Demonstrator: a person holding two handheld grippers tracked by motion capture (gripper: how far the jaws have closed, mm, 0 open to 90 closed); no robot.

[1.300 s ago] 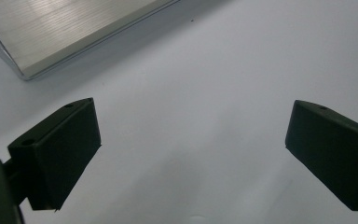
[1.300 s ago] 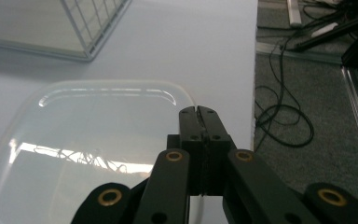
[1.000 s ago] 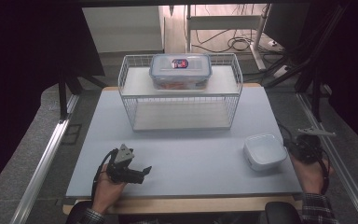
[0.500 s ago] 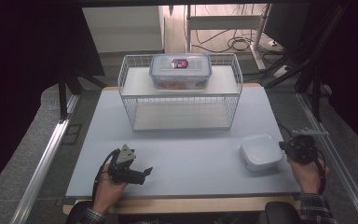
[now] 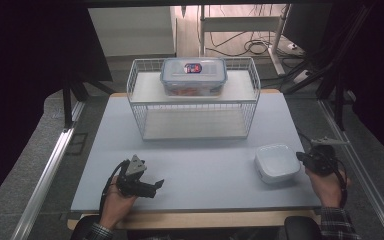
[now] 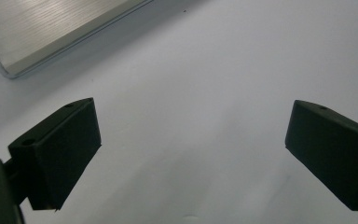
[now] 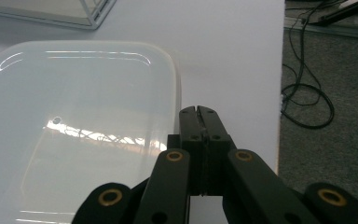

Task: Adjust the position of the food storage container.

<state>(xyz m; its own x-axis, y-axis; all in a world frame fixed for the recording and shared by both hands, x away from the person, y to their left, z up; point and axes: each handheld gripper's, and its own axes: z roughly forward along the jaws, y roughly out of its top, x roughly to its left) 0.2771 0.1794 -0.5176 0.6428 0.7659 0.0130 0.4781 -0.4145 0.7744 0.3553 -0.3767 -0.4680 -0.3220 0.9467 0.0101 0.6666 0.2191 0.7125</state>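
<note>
Table [image 5: 200, 160] smooth, pale blue-grey. Right gripper [image 5: 304, 159] pressed together, empty, just right of glossy white rounded-square container [image 5: 277, 162]. Left gripper [image 5: 155, 186] spread wide over bare near-left tabletop. Wire rack [image 5: 194, 100] far centre, clear lidded box [image 5: 194, 76] on top.

Item I see: shallow white square plastic container [image 5: 277, 161], rounded corners, glossy, upside down apparently, lying flat near the pale blue table's [image 5: 205, 170] right edge.

Dim surroundings, soft overhead glare
</note>
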